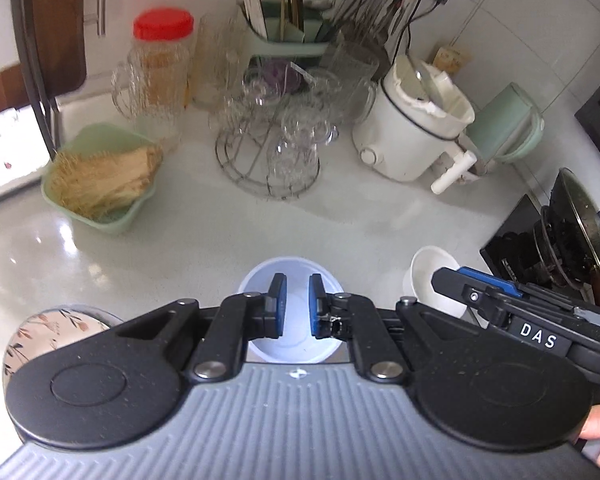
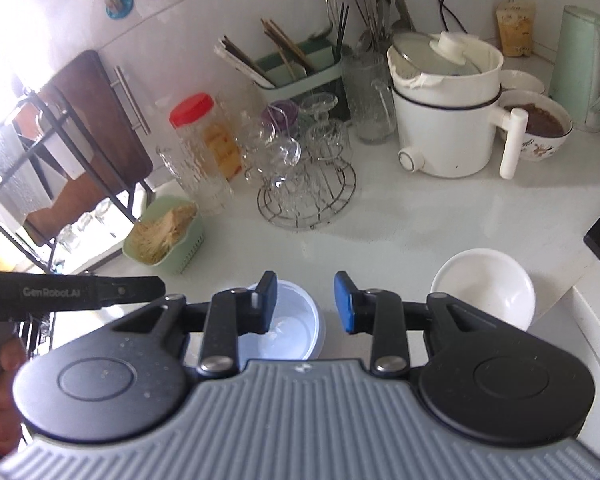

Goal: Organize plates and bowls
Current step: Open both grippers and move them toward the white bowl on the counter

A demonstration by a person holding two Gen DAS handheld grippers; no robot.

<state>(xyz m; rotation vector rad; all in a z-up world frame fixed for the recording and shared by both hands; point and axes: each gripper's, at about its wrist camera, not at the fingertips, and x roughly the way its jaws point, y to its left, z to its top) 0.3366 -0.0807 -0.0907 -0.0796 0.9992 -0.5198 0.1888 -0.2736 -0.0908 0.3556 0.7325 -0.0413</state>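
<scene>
A pale blue bowl [image 1: 296, 344] sits on the white counter directly below my left gripper [image 1: 298, 304]. Its jaws stand almost together and hold nothing. To the right a white bowl [image 1: 428, 276] rests on the counter, with the tip of my right gripper [image 1: 446, 280] over its near rim. In the right wrist view my right gripper [image 2: 306, 306] is open and empty, its left finger over the blue bowl [image 2: 296, 332] and the white bowl [image 2: 488, 292] off to the right. A floral dish [image 1: 56, 328] shows at the lower left.
Behind stand a wire rack of glasses [image 1: 268, 152], a green basket of brushes [image 1: 100, 184], a red-lidded jar [image 1: 160, 64] and a white electric pot [image 1: 412, 128]. A lidded wok [image 1: 580, 232] sits on the black stove at right. A bowl of brown food [image 2: 540, 124] and green kettle [image 2: 584, 68] are far right.
</scene>
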